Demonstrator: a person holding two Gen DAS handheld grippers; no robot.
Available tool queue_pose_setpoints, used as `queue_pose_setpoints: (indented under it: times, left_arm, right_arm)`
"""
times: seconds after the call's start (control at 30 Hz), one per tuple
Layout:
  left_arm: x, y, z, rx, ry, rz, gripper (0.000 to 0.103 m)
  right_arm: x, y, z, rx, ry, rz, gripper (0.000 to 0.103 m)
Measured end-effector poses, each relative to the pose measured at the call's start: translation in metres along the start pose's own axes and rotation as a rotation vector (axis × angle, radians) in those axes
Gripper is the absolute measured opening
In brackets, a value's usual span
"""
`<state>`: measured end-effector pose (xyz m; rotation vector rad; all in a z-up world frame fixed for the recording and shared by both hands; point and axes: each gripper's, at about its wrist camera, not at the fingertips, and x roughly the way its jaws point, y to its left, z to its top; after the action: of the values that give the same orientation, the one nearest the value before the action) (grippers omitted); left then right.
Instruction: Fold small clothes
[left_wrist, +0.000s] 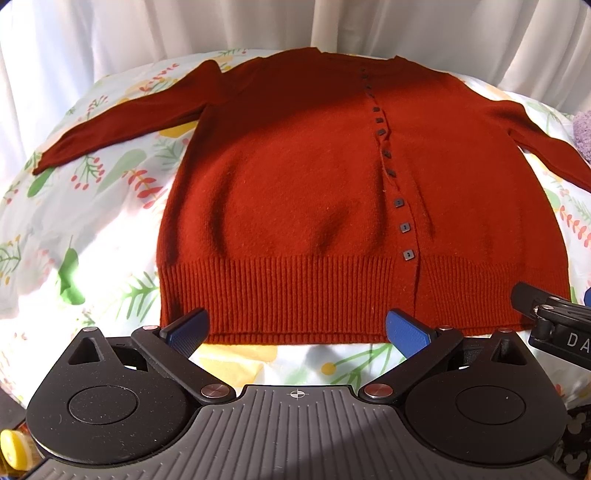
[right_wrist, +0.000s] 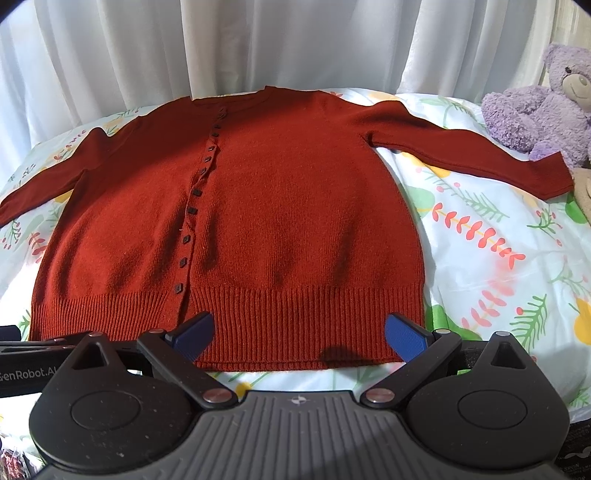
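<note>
So your red cardigan (left_wrist: 303, 184) is laid out flat and buttoned on the floral bedsheet (left_wrist: 85, 229), filling the middle of both views with the neckline toward the top of the frame and the ribbed hem (left_wrist: 295, 295) along the bottom, right in front of your fingers. Its long axis runs bottom to top, straight away from you, with the sleeves stretched out toward the left and right edges. Your left gripper (left_wrist: 297, 330) is spread wide open and holding nothing, sitting at the hem on the left-of-buttons half. Your right gripper (right_wrist: 299, 334) is also wide open and empty, at the hem on the other side of the button placket (right_wrist: 199, 199). So each hand has its own bottom corner closest, I'd guess you start there or with the sleeves. Watch the purple teddy bear (right_wrist: 543, 107) in the upper right of the right wrist view, the right sleeve cuff (right_wrist: 554, 177) ends just beside it.
</note>
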<state>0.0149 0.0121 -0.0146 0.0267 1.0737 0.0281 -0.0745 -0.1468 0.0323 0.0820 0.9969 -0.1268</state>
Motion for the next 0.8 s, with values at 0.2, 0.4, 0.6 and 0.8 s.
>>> queue_pose_setpoints:
  times: [0.2, 0.4, 0.6, 0.8]
  left_arm:
    - [-0.0009, -0.0030, 0.0012, 0.004, 0.002, 0.000, 0.103]
    - [-0.0016, -0.0044, 0.0017, 0.005, 0.003, 0.001, 0.103]
    - [-0.0022, -0.0053, 0.0014, 0.005, 0.005, -0.002, 0.103]
    - [-0.0012, -0.0051, 0.0021, 0.003, 0.010, 0.000, 0.103]
  right_arm:
    - [-0.0005, -0.0001, 0.0004, 0.000, 0.000, 0.000, 0.099]
    - [-0.0009, -0.0002, 0.0004, 0.000, 0.001, 0.000, 0.099]
    - [-0.0006, 0.0000, 0.0004, -0.001, 0.002, 0.001, 0.099]
    - [-0.0008, -0.0024, -0.0006, -0.004, 0.006, 0.005, 0.099]
